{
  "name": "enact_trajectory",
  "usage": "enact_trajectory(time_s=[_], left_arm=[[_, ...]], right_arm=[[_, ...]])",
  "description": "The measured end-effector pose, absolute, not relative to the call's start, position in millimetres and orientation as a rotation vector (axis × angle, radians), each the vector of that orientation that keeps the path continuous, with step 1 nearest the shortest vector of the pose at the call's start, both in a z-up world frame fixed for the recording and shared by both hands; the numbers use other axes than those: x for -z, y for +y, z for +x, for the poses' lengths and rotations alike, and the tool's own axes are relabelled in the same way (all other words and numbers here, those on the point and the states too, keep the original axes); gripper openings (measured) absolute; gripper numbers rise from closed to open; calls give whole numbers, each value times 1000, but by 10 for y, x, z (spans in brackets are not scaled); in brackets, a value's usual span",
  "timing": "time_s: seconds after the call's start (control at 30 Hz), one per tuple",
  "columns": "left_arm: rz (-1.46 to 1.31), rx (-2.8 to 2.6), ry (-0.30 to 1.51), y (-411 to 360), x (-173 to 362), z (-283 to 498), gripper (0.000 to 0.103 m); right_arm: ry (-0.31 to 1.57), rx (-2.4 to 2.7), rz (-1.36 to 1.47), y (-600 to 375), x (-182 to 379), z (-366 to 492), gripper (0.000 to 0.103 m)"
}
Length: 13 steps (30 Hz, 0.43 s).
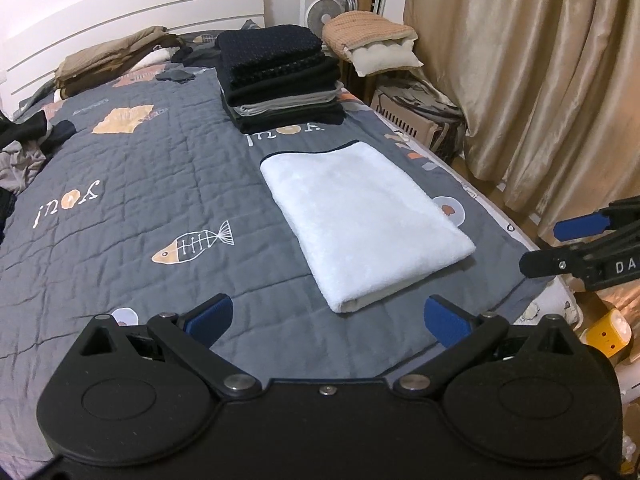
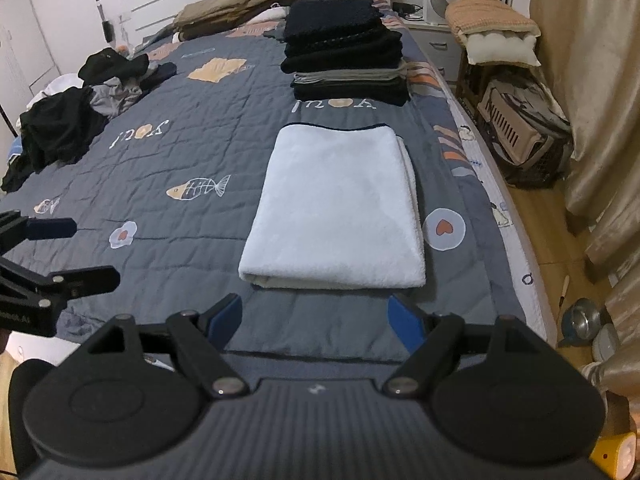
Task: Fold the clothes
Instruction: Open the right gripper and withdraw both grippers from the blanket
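A white fleece garment (image 1: 360, 216) (image 2: 336, 208) lies folded into a flat rectangle on the grey quilted bed (image 1: 160, 184) (image 2: 192, 152). Behind it stands a stack of folded dark clothes (image 1: 280, 76) (image 2: 344, 48). A heap of unfolded dark and grey clothes (image 2: 68, 120) (image 1: 20, 148) lies at the bed's left side. My left gripper (image 1: 326, 320) hovers open just short of the white fold's near edge, nothing between its fingers. My right gripper (image 2: 318, 322) hangs open too, empty, in front of the same edge; it also shows at the right of the left wrist view (image 1: 560, 244).
Brown folded bedding (image 1: 112, 60) lies by the white headboard. Beyond the bed's right edge are a cushion (image 1: 372, 40) on a stand, a fan (image 1: 324, 12), a pet carrier (image 2: 520, 128), beige curtains (image 1: 540, 80), bowls (image 2: 584, 316) on the wood floor and a yellow object (image 1: 608, 332).
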<state>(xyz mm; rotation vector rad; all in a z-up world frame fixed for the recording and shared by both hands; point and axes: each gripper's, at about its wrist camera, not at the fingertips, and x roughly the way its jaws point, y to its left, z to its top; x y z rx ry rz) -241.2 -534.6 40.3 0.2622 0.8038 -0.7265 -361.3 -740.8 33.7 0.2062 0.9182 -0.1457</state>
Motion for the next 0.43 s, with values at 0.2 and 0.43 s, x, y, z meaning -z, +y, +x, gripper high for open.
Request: enact_trajectory(time_s=[0.2, 0.43], left_arm=[[257, 733, 810, -5330, -396, -2395, 103], [249, 760, 808, -5317, -396, -2406, 103]], right_arm=[[922, 151, 200, -7377, -354, -3607, 79], [924, 152, 198, -7374, -374, -3611, 79]])
